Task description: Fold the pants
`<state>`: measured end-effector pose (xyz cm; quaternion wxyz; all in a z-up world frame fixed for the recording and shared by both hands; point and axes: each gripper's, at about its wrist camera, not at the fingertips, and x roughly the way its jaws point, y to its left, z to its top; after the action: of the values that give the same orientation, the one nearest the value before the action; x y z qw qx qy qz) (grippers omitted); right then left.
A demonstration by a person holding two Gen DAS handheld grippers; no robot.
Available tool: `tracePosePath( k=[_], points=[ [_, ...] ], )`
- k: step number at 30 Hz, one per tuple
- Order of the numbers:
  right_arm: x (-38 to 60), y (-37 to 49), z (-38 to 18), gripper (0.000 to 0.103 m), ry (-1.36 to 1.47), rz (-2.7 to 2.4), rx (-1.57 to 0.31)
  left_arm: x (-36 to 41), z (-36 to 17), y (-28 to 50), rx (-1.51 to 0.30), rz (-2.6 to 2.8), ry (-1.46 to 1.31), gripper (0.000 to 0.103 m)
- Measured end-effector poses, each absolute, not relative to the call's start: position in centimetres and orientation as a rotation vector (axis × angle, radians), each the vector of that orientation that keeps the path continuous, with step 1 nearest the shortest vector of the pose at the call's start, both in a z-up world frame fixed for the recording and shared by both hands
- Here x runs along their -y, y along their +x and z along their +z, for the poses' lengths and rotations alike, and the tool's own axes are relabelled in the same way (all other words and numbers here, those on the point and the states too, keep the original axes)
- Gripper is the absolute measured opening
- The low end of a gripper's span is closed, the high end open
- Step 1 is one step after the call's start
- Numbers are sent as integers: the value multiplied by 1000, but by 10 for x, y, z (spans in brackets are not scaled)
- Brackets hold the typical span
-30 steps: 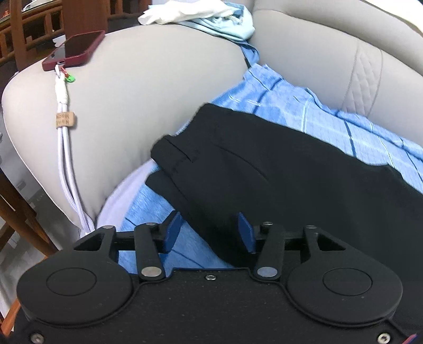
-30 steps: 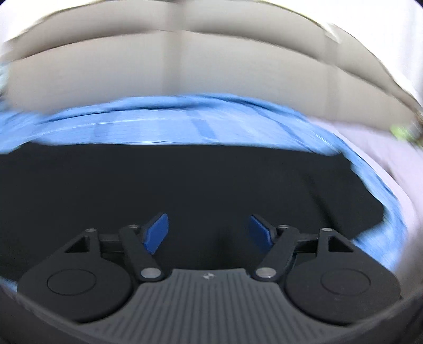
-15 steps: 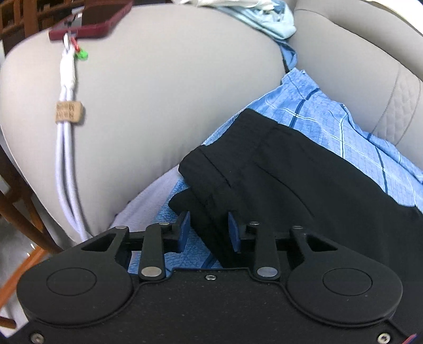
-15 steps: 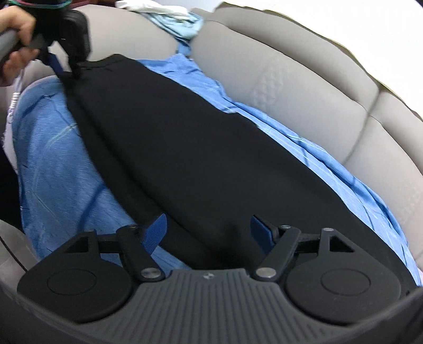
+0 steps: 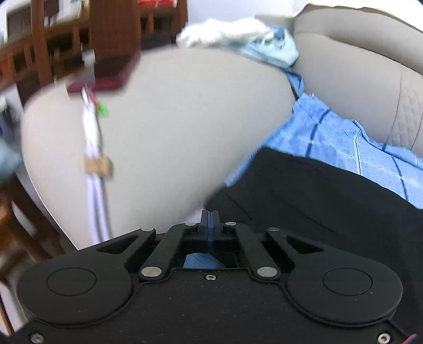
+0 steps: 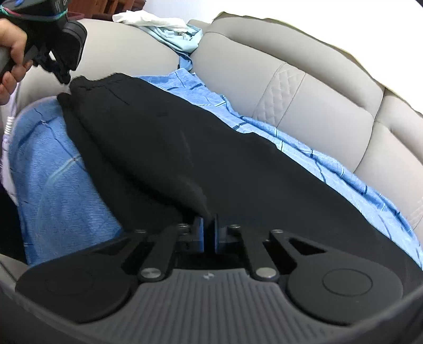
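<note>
Black pants [image 6: 211, 158] lie lengthwise on a blue checked sheet [image 6: 53, 185] spread over a beige sofa. My right gripper [image 6: 208, 232] is at the near end. Its jaws are closing, and a raised fold of black cloth is pinched between the blue pads. At the far end a person's hand [image 6: 13, 45] holds my left gripper [image 6: 63, 75], its tip at the waistband corner. In the left wrist view the left gripper [image 5: 209, 219] is shut with its pads together, right at the edge of the pants [image 5: 330, 206].
The sofa's rounded armrest [image 5: 171, 127] rises just left of the waistband. On it lie a red phone [image 5: 111, 76] with a white cable [image 5: 92, 137] hanging down. White and light-blue clothes [image 6: 158, 23] are piled at the back corner. Wooden furniture [image 5: 39, 53] stands beyond the armrest.
Both grippers went from open to shut. The left one slid up to the waistband corner and closed there. The right one swung round to the other end of the pants and closed on a fold.
</note>
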<state>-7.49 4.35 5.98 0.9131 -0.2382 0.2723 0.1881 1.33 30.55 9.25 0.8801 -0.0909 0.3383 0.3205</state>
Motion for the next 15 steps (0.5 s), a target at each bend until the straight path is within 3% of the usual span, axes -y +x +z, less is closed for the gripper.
tracePosePath(
  k=[5, 10, 13, 14, 15],
  points=[
    [-40, -87, 68, 8, -446, 417, -626, -312, 94, 10, -740, 633, -200, 2],
    [-49, -90, 56, 10, -478, 453, -660, -298, 96, 6, -697, 509, -286, 10],
    [-53, -96, 55, 26, -502, 466, -632, -285, 90, 15, -705, 445, -259, 13],
    [-52, -95, 55, 41, -498, 474, -632, -282, 86, 18, -714, 444, -250, 16],
    [-52, -94, 55, 43, -491, 479, -633, -280, 81, 21, -726, 451, -244, 17]
  ],
)
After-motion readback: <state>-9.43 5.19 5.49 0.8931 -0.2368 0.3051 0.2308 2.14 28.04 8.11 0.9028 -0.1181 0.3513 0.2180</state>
